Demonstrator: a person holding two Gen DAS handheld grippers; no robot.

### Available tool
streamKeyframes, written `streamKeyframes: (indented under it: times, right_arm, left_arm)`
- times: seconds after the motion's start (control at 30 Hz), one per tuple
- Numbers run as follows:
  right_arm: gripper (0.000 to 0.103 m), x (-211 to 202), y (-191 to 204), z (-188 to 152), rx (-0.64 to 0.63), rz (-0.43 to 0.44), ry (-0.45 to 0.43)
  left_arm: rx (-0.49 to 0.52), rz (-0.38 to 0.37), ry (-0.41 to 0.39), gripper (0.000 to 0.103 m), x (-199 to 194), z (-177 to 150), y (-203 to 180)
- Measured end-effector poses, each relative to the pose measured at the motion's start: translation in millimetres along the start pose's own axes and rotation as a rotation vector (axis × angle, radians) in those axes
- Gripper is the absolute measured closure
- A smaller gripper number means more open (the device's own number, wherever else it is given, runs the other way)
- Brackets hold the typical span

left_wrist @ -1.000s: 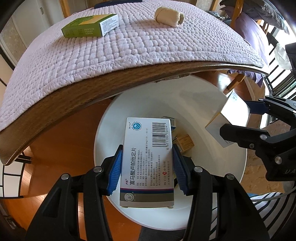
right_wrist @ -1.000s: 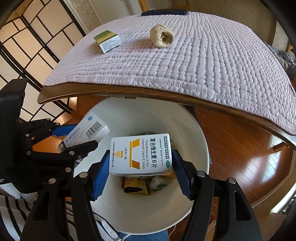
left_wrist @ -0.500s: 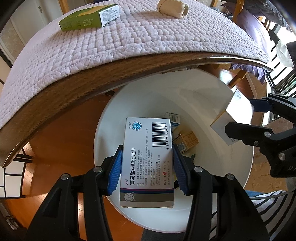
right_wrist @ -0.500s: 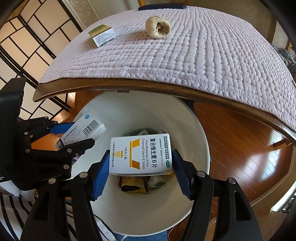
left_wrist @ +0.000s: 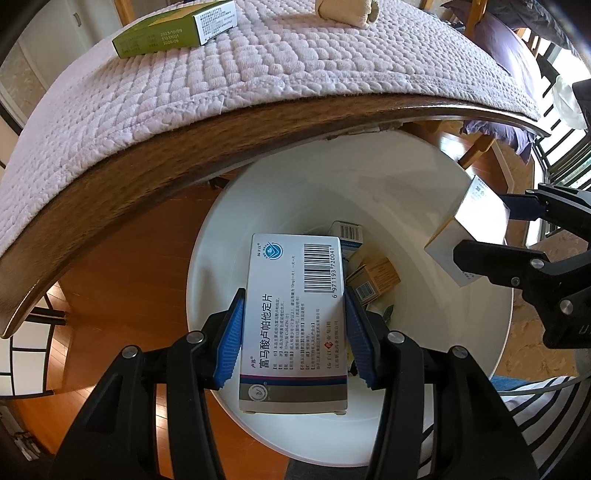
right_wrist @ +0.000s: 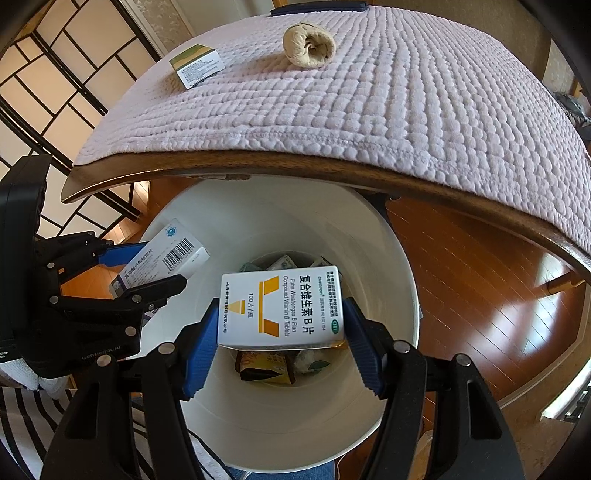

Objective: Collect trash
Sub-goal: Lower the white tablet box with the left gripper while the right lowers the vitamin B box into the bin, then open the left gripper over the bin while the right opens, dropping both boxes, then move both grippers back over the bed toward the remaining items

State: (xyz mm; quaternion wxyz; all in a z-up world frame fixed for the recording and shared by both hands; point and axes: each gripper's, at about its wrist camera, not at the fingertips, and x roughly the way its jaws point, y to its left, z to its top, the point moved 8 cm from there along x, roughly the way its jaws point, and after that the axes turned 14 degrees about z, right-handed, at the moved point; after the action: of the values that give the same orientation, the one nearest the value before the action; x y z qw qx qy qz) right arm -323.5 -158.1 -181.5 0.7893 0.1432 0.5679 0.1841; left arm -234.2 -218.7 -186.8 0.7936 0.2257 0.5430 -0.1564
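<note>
Holding both hands over the white bin [right_wrist: 384,258], we have the left gripper [left_wrist: 293,332] clenched on a grey-and-white pill box [left_wrist: 295,325] and the right gripper [right_wrist: 282,332] clenched on a white vitamin box [right_wrist: 282,306]. Below them, discarded packets [right_wrist: 266,365] lie at the bin's bottom. Farther off, on the quilted surface [right_wrist: 406,110], rest a green box [left_wrist: 173,31] and a rolled beige cloth [right_wrist: 309,46].

The white medicine box [left_wrist: 293,325] in your left gripper [left_wrist: 293,332] reads "富马酸卢帕他定片", with a barcode numbered 6971193720041. The box in your right gripper [right_wrist: 282,332], the yellow-marked vitamin box [right_wrist: 282,308], reads "复合维生素B片", "Compound Vitamin B Tablets", "100片/瓶" and "OTC". The green box [left_wrist: 173,27] on the bench shows the date 2023/10/09.
</note>
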Motion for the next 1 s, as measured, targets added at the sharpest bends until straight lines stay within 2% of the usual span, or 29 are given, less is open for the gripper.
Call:
streamKeyframes:
  times: [0.17,0.4,1.0]
  right_arm:
    - [0.038,-0.7,-3.3,0.6,0.002,0.002,-0.002]
    - [0.037,-2.6,-10.8,3.3,0.017,-0.002,0.0]
    - [0.037,-16.8,0.0,6.2,-0.015,-0.017,-0.023]
  left_arm:
    - [-0.003,-0.009,0.007,0.05,4.7,-0.1,2.1]
    - [-0.014,-0.011,0.005,0.042,2.6,-0.1,11.5]
    - [-0.018,-0.006,0.001,0.042,-6.4,0.8,19.3]
